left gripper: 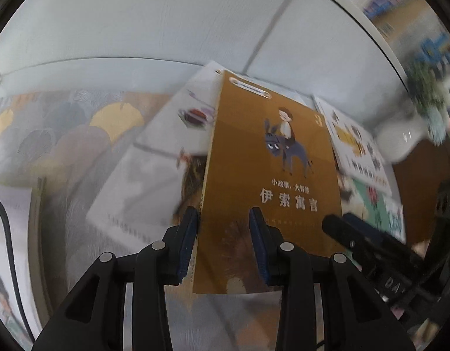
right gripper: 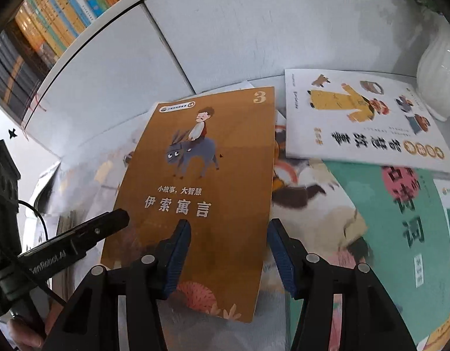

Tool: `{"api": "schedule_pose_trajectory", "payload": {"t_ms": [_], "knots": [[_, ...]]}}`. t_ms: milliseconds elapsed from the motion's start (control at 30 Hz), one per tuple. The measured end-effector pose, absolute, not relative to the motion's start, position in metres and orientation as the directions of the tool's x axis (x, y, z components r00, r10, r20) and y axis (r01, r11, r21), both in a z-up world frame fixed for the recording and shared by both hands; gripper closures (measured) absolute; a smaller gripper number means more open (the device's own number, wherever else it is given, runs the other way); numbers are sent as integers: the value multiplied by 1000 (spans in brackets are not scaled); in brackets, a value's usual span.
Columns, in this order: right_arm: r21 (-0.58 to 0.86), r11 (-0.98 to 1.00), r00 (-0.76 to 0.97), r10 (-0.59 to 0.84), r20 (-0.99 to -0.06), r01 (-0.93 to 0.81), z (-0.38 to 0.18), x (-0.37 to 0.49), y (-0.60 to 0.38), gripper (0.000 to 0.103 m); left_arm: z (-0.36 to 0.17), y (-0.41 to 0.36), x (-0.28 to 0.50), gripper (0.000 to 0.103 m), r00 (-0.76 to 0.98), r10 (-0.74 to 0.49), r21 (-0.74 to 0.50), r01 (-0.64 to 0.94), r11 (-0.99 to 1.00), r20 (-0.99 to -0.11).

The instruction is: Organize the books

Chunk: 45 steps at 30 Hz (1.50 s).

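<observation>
An orange-brown book (left gripper: 268, 181) with a boy on a donkey and a "3" on its cover is lifted and tilted above other books. My left gripper (left gripper: 223, 219) has its jaws apart astride the book's left spine edge; whether the pads press the book I cannot tell. The same book (right gripper: 195, 193) fills the middle of the right wrist view. My right gripper (right gripper: 229, 234) is open, its fingers either side of the book's lower right part, not touching. The left gripper's finger (right gripper: 108, 225) shows at that book's left edge.
A white picture book (right gripper: 362, 120), a green book (right gripper: 406, 234) and an illustrated book (right gripper: 312, 193) lie on the white table. A white vase (right gripper: 438, 67) stands at the back right. A shelf of upright books (right gripper: 49, 23) is at the upper left. A white book (left gripper: 154, 161) lies left.
</observation>
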State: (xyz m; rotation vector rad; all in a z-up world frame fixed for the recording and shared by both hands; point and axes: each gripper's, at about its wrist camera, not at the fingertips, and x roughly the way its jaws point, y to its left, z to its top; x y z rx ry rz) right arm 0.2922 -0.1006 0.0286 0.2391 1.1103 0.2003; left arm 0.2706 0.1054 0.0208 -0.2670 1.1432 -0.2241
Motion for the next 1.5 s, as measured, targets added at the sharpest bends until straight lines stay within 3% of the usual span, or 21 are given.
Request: {"api": "schedule_pose_trajectory", "payload": {"t_ms": [167, 467, 600, 667, 933, 1200, 1267, 1433, 1500], "knots": [[267, 962, 395, 265, -879, -51, 30, 249, -94, 43, 20, 94, 212, 71, 383, -246, -229, 89, 969, -890], [314, 948, 244, 317, -916, -53, 22, 118, -124, 42, 12, 82, 74, 71, 275, -325, -305, 115, 945, -905], [243, 966, 228, 258, -939, -90, 26, 73, -133, 32, 13, 72, 38, 71, 222, -382, -364, 121, 924, -897], [225, 968, 204, 244, -948, -110, 22, 63, -137, 32, 14, 69, 24, 71, 209, -394, -373, 134, 918, -895], [262, 961, 209, 274, -939, -85, 26, 31, -162, 38, 13, 85, -7, 71, 236, -372, -380, 14, 925, -898], [346, 933, 230, 360, -904, -100, 29, 9, -173, 57, 8, 83, -16, 70, 245, -448, -468, -30, 883, -860], [372, 924, 234, 383, -894, -91, 28, 6, -181, 57, 10, 84, -14, 70, 248, -504, -526, -30, 850, -828], [467, 883, 228, 462, -857, -37, 21, 9, -198, 57, 25, 109, -20, 70, 325, -759, -814, -70, 576, -565], [525, 851, 223, 512, -829, -2, 17, 11, -206, 57, 22, 108, -18, 70, 331, -752, -813, -92, 575, -570]]}}
